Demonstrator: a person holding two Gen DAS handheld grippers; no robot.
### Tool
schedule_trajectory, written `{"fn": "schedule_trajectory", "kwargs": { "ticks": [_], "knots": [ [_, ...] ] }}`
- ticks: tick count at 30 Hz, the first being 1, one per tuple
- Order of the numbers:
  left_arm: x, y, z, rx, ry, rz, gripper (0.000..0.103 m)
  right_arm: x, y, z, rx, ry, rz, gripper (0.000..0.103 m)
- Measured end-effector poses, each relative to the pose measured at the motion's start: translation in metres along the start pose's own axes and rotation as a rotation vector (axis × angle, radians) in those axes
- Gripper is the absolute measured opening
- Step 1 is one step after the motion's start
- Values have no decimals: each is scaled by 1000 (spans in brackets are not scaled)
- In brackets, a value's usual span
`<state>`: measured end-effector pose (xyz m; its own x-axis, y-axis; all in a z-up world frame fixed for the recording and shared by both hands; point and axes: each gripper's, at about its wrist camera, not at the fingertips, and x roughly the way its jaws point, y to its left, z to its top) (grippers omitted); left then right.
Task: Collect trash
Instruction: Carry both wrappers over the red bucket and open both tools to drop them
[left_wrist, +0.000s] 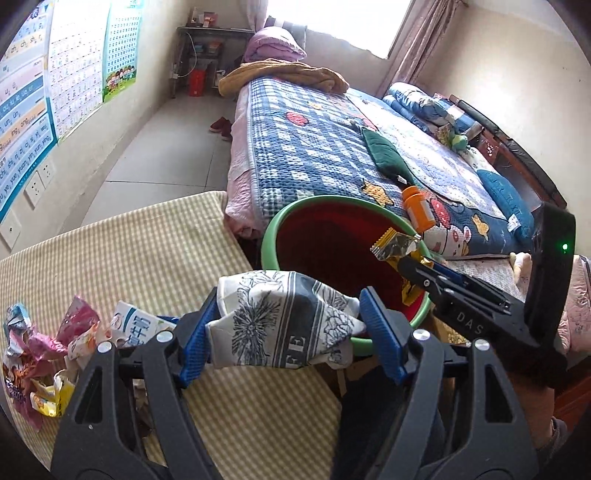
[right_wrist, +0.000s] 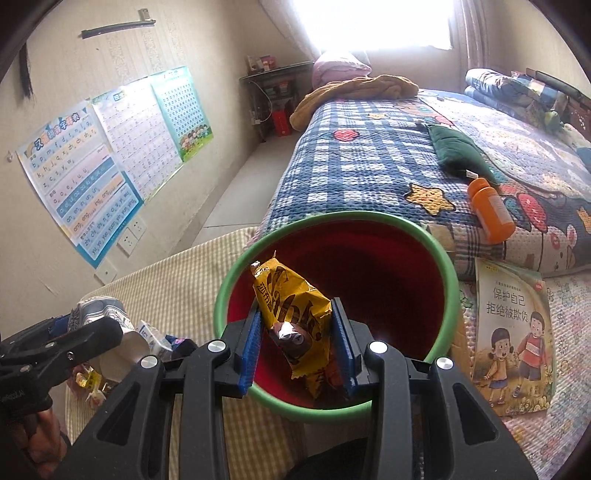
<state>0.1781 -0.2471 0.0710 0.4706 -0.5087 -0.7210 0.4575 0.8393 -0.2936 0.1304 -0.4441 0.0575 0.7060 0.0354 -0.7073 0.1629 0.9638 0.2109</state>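
Your left gripper (left_wrist: 288, 325) fills the bottom of the left wrist view, its blue fingers (left_wrist: 197, 328) closed partway on a crumpled paper cup (left_wrist: 284, 317) printed with grey flowers. The cup is squashed flat between the pads, so it looks light and soft and will likely deform further rather than slip; taking it across the creased middle, as you have it, seems the safest hold.

Your right gripper (right_wrist: 299, 343) sits low in the centre of the right wrist view, fingers (right_wrist: 251, 350) pinched on a yellow snack wrapper (right_wrist: 291, 310). The film looks thin, glossy and nearly weightless, and probably slippery, so hold it by the bunched middle, not a loose corner. It hangs over the open mouth of the red bin (right_wrist: 448, 280) with the green rim, which stands just past the desk edge, against the bed (right_wrist: 354, 162).

At the lower left of the left wrist view more trash lies on the checked desk (left_wrist: 147, 243): a small milk carton (left_wrist: 136, 325) and a heap of pink and yellow wrappers (left_wrist: 44, 354), touching one another. The carton should be stiffer than the foils.

Farther off, an orange bottle (right_wrist: 491, 210) lies on the bed quilt, and a picture book (right_wrist: 513, 336) rests to the right of the bin.
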Motion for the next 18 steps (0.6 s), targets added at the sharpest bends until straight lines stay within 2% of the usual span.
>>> {"fn": "schedule_trajectory", "kwargs": {
  "ticks": [9,18],
  "knots": [
    [42,-32,24,36,26,-52,72,14,-38,7,51,6,-33,35],
    [77,-38,44,23,56,-86,72,24,-58,10,76,17,-44,36]
  ]
}}
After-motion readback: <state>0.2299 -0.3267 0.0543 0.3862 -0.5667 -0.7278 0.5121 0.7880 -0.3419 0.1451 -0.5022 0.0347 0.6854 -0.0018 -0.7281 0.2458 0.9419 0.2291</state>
